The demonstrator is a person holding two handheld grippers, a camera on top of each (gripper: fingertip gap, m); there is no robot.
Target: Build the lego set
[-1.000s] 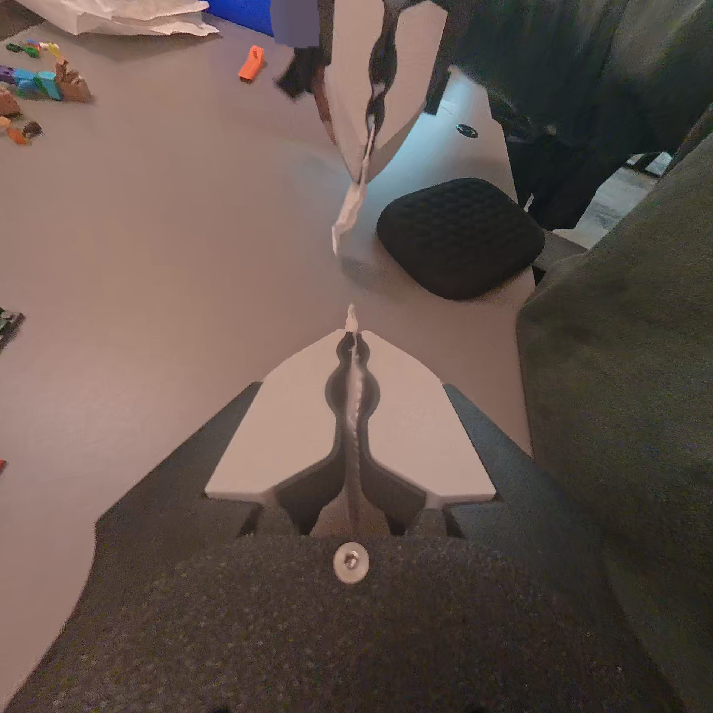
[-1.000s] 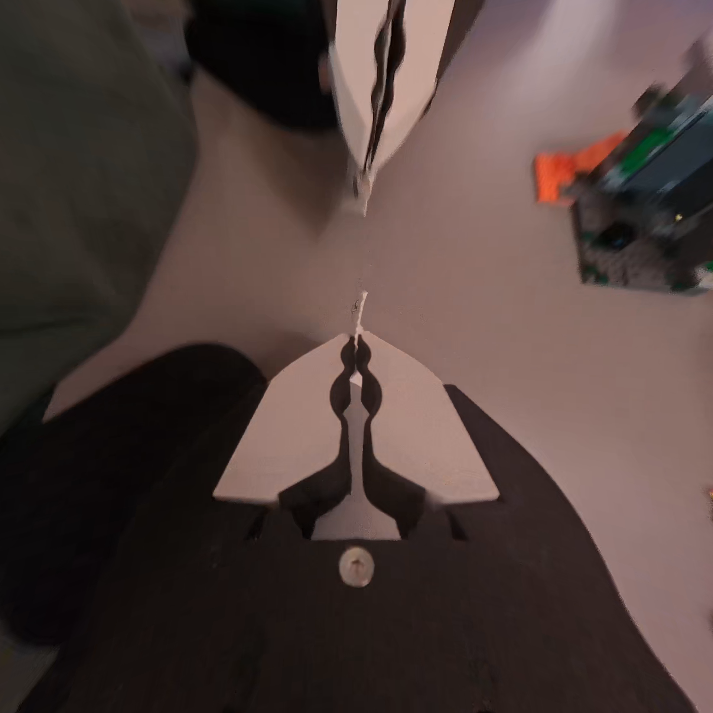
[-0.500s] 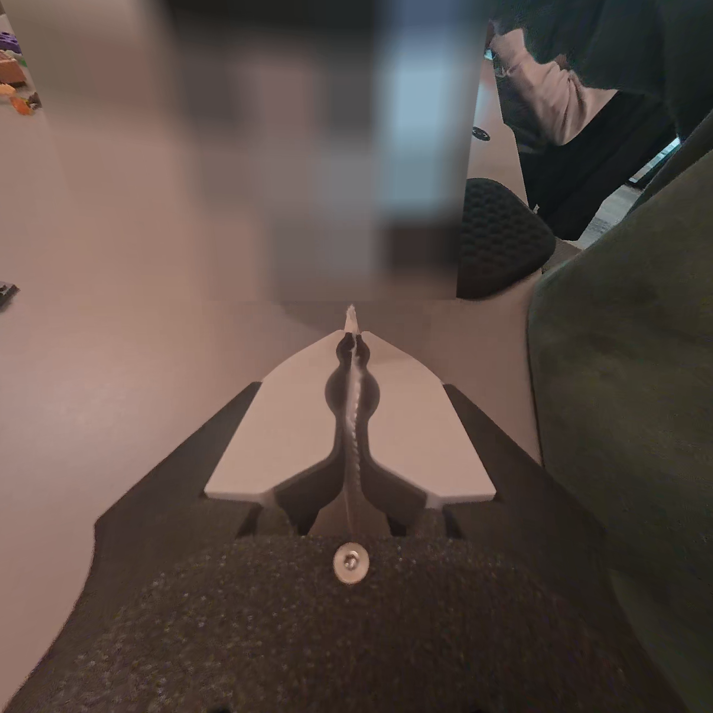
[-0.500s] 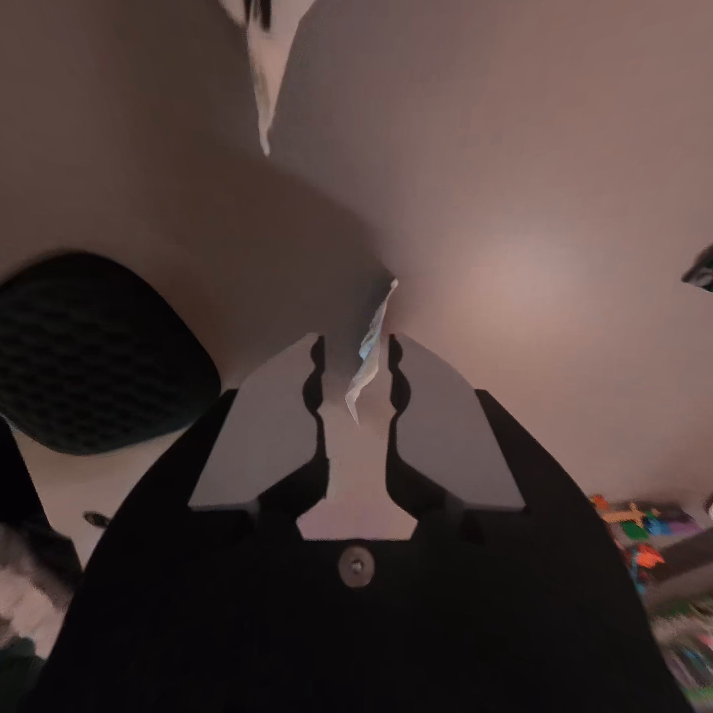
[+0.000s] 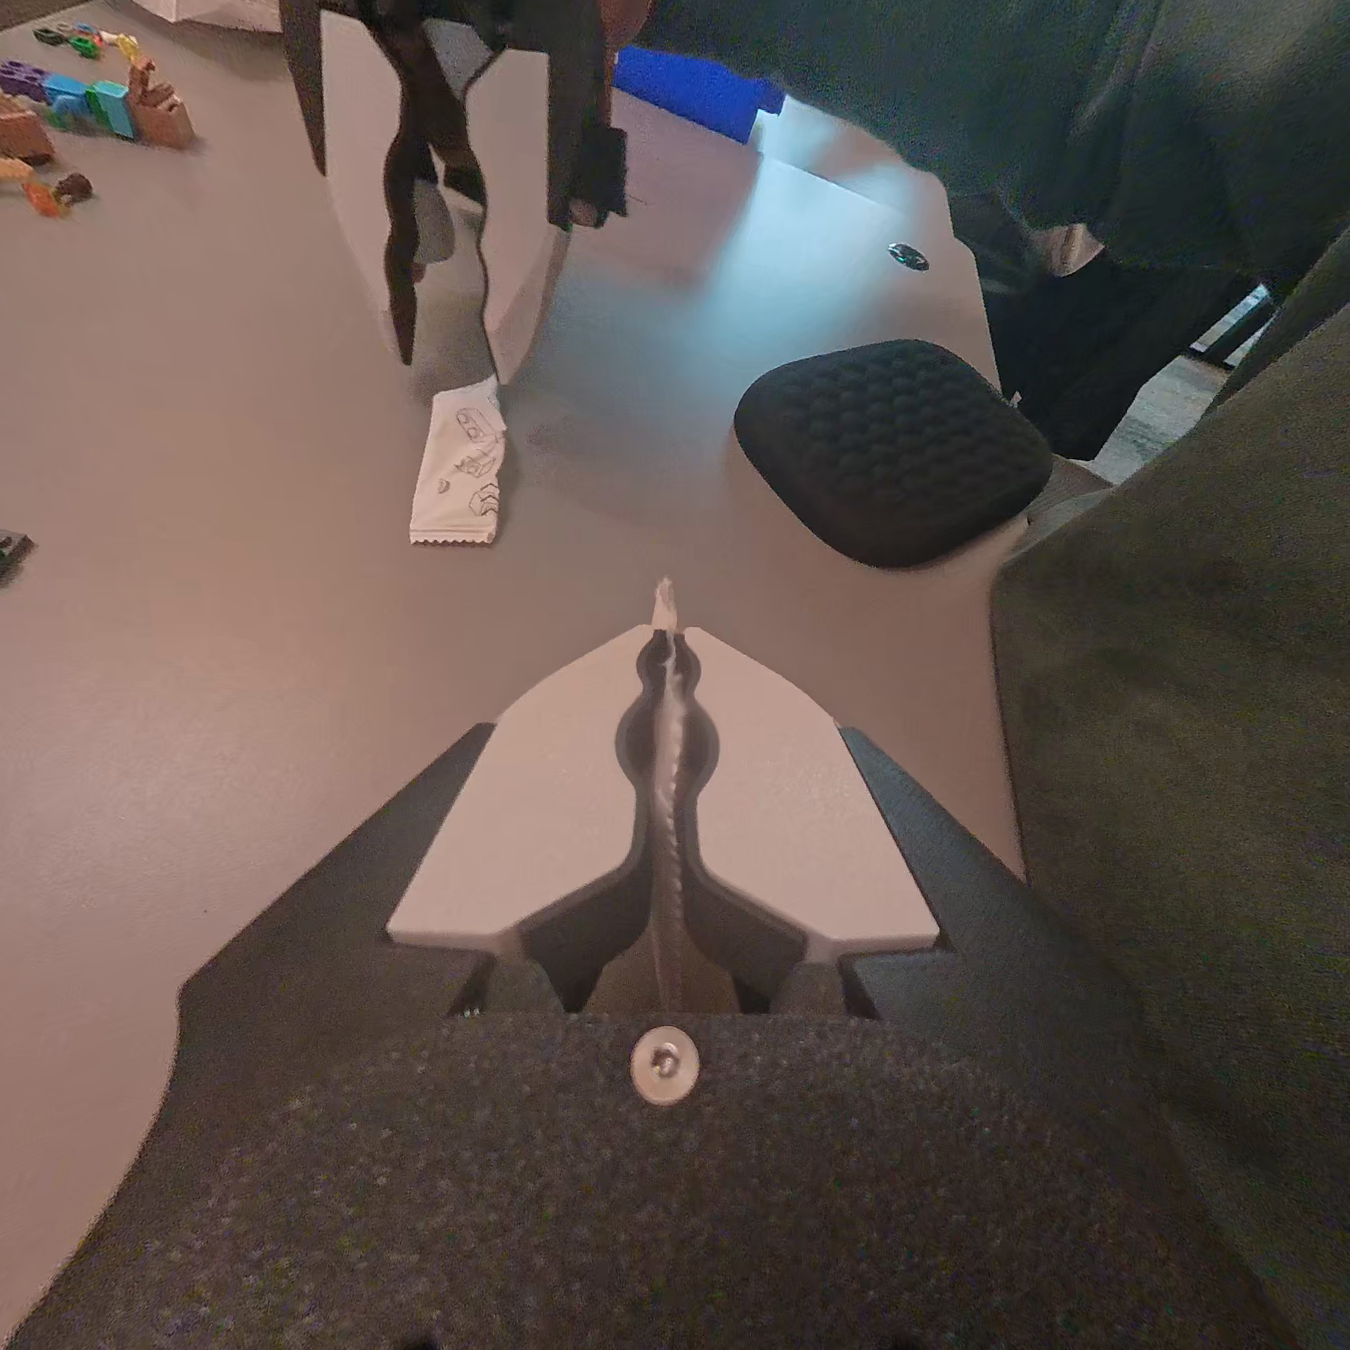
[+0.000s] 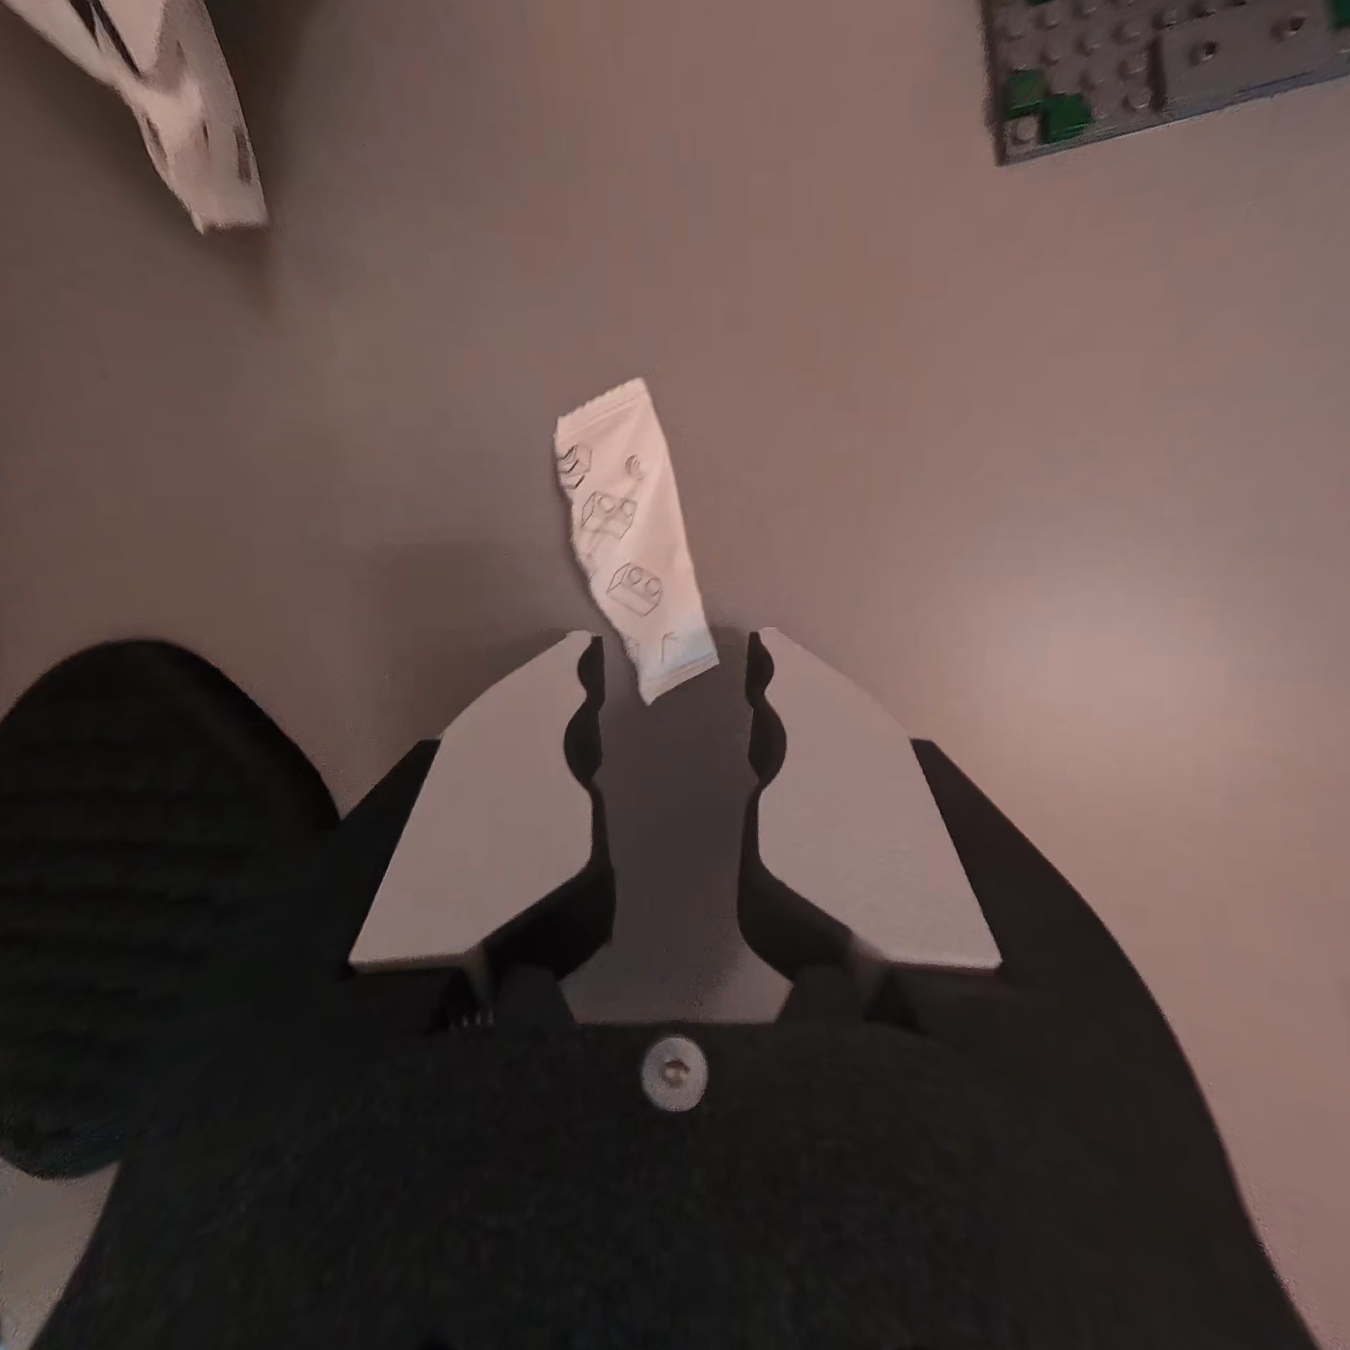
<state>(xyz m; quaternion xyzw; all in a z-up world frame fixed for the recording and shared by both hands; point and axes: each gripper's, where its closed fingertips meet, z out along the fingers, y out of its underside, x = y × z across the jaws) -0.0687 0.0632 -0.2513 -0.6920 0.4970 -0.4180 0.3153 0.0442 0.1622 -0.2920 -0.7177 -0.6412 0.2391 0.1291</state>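
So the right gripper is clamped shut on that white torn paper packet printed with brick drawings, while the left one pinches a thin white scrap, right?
Not quite. The right gripper stands open in the right wrist view; the white torn paper packet lies loose on the grey table. The left gripper does pinch a thin white scrap.

Two white-fingered, black-bodied grippers are showing: the left gripper (image 5: 666, 632) and the right gripper (image 5: 445, 351). Two torn white paper pieces are showing, one strip printed with brick drawings (image 6: 632, 537) and one thin sliver (image 5: 665, 606). One black textured rounded pad (image 5: 891, 449) is lying on the grey table (image 5: 219, 657). One grey studded baseplate (image 6: 1161, 66) is lying there. The small coloured bricks (image 5: 88, 109) are too blurred to count.
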